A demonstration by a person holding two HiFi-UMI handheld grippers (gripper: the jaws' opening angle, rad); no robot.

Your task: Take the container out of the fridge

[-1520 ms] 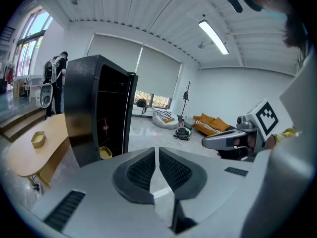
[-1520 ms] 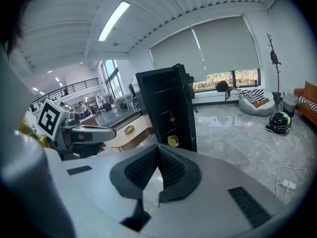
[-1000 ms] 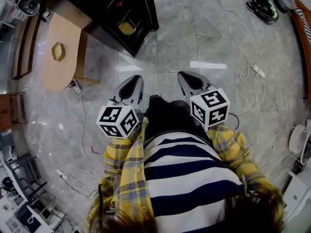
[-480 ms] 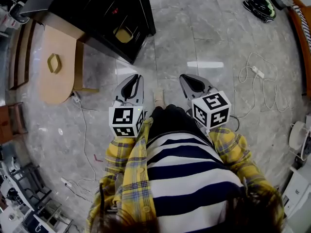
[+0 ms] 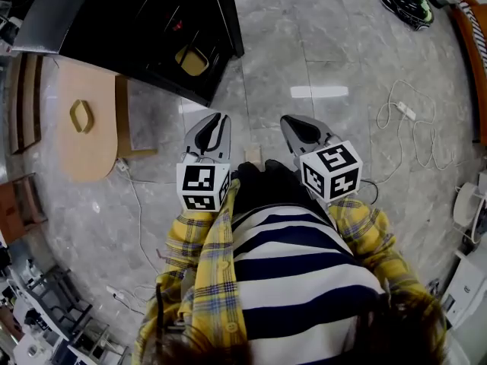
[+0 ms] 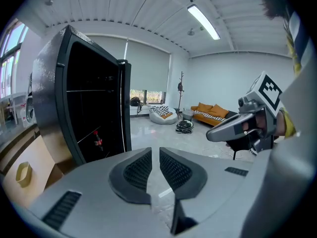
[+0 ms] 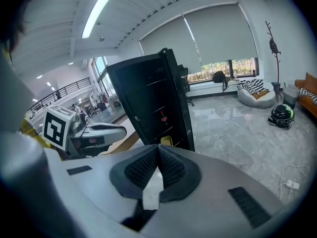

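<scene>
Head view — marble floor (image 5: 304, 44), black fridge (image 5: 152, 21), wooden table (image 5: 91, 154), white power strip (image 5: 404, 111)

The left claw (image 5: 215, 122) and right claw (image 5: 294, 123) pointed forward and down, side by side. Left jaws stood a slit apart, right jaws together, both empty.

You are standing in an open lounge: marble floor (image 5: 319, 44), orange sofa (image 6: 214, 111), beanbag (image 6: 162, 114), roller blinds (image 7: 218, 33), fridge (image 5: 144, 21), low wooden table (image 5: 85, 149).
</scene>
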